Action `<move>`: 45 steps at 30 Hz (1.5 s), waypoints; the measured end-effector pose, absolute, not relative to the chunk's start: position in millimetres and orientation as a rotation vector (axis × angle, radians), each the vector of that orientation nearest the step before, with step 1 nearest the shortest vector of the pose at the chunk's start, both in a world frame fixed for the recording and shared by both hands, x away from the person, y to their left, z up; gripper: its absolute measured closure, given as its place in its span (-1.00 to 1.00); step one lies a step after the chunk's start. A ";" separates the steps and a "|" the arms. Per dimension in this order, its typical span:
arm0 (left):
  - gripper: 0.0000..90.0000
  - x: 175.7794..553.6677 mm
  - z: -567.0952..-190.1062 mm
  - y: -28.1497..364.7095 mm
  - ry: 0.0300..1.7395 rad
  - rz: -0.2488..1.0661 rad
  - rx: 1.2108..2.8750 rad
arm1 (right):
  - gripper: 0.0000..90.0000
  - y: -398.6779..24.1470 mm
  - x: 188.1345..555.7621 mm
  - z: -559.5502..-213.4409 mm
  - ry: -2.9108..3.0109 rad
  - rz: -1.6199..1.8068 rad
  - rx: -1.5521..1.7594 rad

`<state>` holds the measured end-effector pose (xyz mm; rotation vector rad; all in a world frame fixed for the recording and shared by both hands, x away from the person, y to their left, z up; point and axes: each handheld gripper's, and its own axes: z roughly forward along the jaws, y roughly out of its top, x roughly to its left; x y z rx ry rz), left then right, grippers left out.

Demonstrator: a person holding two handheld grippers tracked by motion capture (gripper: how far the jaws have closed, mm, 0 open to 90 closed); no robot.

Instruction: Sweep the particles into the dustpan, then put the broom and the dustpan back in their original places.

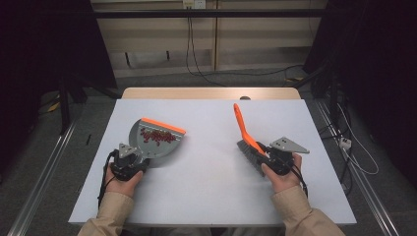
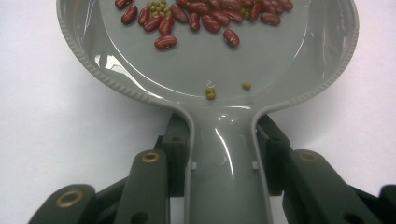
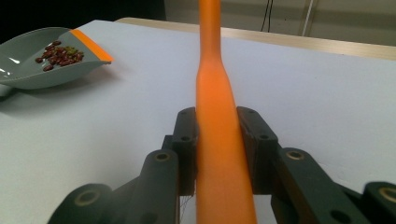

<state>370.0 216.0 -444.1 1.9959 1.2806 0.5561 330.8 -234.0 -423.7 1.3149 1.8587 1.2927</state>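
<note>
A grey dustpan [image 1: 155,140] with an orange front lip rests on the white table [image 1: 211,196] at the left. Red beans [image 1: 157,136] and a few small green ones lie in its pan [image 2: 261,60]. My left gripper [image 1: 134,156] is shut on the dustpan's handle [image 2: 223,172], a pad [image 2: 177,154] pressing each side. At the right, my right gripper [image 1: 268,156] is shut on the orange handle [image 3: 219,140] of a small brush [image 1: 248,142]. The handle points away from me and its grey bristles [image 1: 250,156] lie near the hand.
The dustpan [image 3: 44,58] shows at the far left of the right gripper view, beans [image 3: 60,53] inside. Beyond the table's wooden far edge [image 1: 211,92] are a floor with cables [image 1: 196,59] and a pale cabinet. Dark curtains flank both sides.
</note>
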 end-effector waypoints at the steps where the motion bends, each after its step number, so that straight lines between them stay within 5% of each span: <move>1: 0.42 370.6 -444.3 217.2 1.291 0.555 1.995 | 0.57 -234.9 330.9 -424.1 1.860 1.294 1.316; 23: 0.37 365.5 -450.1 213.0 1.329 0.512 1.973 | 0.57 -247.9 337.4 -440.8 1.819 1.317 1.412; 45: 0.03 347.3 -446.4 206.4 1.241 0.412 1.965 | 0.55 -259.7 332.4 -442.1 1.786 1.297 1.442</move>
